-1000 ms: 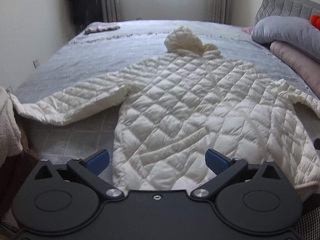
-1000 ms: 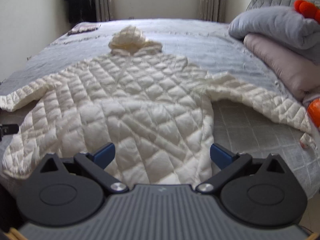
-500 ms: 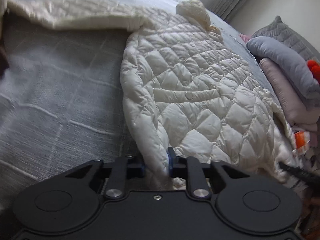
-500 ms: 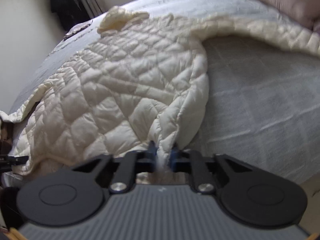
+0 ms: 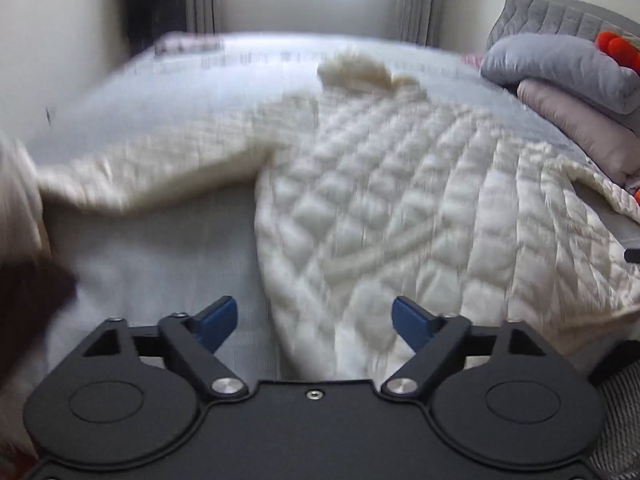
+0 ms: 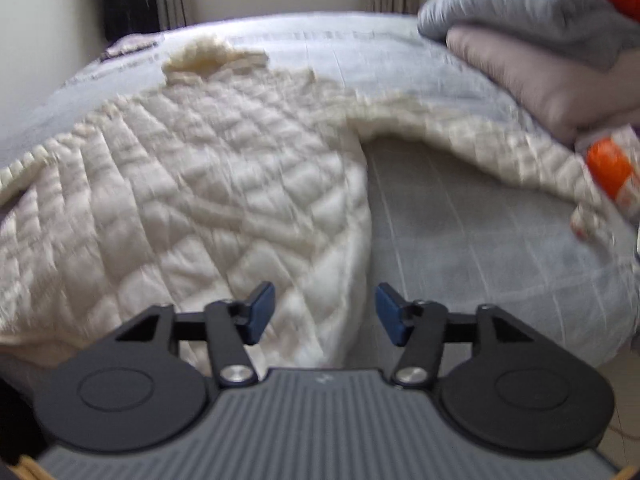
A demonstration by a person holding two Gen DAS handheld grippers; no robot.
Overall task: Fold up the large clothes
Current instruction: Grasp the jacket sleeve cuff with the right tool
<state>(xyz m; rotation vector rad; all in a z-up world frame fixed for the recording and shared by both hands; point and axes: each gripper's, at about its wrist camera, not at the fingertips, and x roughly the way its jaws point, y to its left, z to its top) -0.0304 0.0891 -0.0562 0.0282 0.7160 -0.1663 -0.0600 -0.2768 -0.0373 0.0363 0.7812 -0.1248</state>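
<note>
Left wrist view: left gripper point(image 5: 314, 316) fingers spread wide, holding nothing, above hem of cream quilted jacket point(image 5: 400, 200) lying flat on bed point(image 5: 140, 240).

Right wrist view: right gripper point(image 6: 325, 314) fingers apart, empty, over jacket's hem corner; sleeve point(image 6: 480, 148) reaches toward stacked pillows point(image 6: 540, 60).

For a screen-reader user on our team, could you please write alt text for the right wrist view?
A cream quilted hooded coat lies spread flat on a grey bed, with the open right gripper poised over its near hem, gripping nothing. One sleeve stretches right toward stacked grey and pink pillows; the image is motion-blurred.
</note>
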